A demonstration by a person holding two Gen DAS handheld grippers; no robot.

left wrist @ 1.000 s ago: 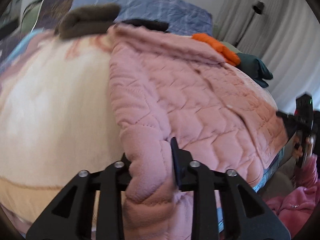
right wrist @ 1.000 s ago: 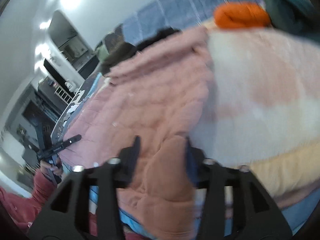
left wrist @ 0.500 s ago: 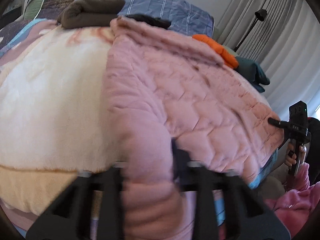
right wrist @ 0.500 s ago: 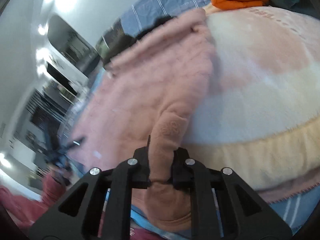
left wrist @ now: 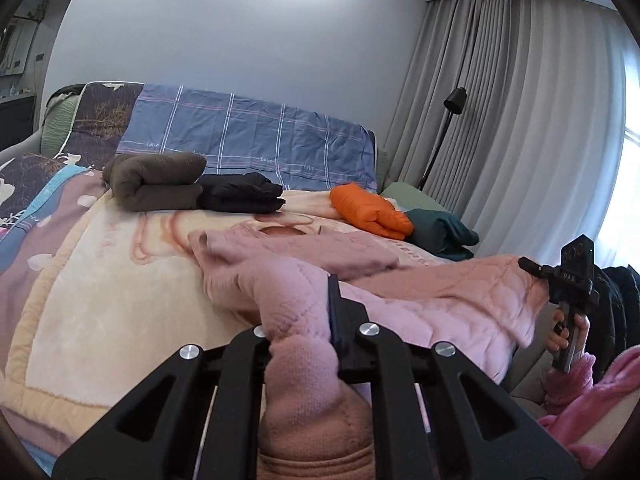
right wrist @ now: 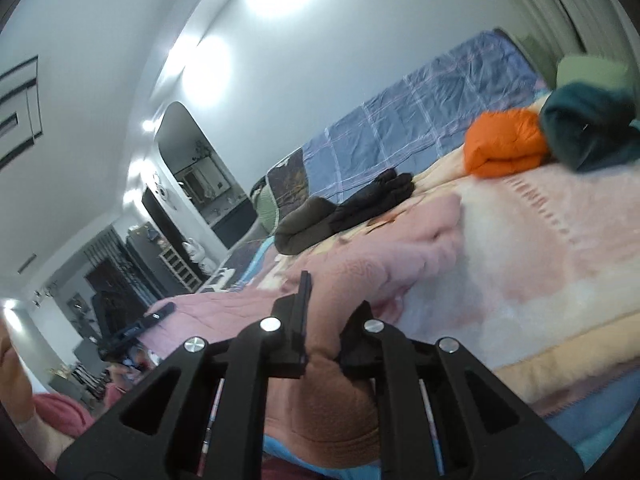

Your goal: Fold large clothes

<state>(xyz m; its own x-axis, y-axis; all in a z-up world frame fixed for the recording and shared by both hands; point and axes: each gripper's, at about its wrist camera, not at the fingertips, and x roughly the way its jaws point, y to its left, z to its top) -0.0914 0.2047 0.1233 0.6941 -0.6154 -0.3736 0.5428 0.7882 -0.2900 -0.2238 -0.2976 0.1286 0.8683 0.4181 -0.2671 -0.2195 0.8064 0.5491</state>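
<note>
A large pink quilted fleece garment (left wrist: 420,304) lies across the cream and pink blanket (left wrist: 100,300) on the bed. My left gripper (left wrist: 300,320) is shut on a bunched edge of it, lifted off the bed. My right gripper (right wrist: 324,320) is shut on another edge of the same garment (right wrist: 380,276). The right gripper also shows at the right of the left wrist view (left wrist: 568,280), holding the garment's far edge. The left gripper shows at the left of the right wrist view (right wrist: 136,328).
Folded clothes sit at the back of the bed: a brown roll (left wrist: 156,180), a black pile (left wrist: 240,192), an orange jacket (left wrist: 368,212), a teal garment (left wrist: 440,236). A blue checked cover (left wrist: 248,140) stands behind them. A floor lamp (left wrist: 444,128) and curtains (left wrist: 520,120) are at the right.
Both grippers have lifted and pulled back with the garment's edge, and the views now tilt up toward the wall. The garment's near part has risen off the blanket and folded back on itself.
</note>
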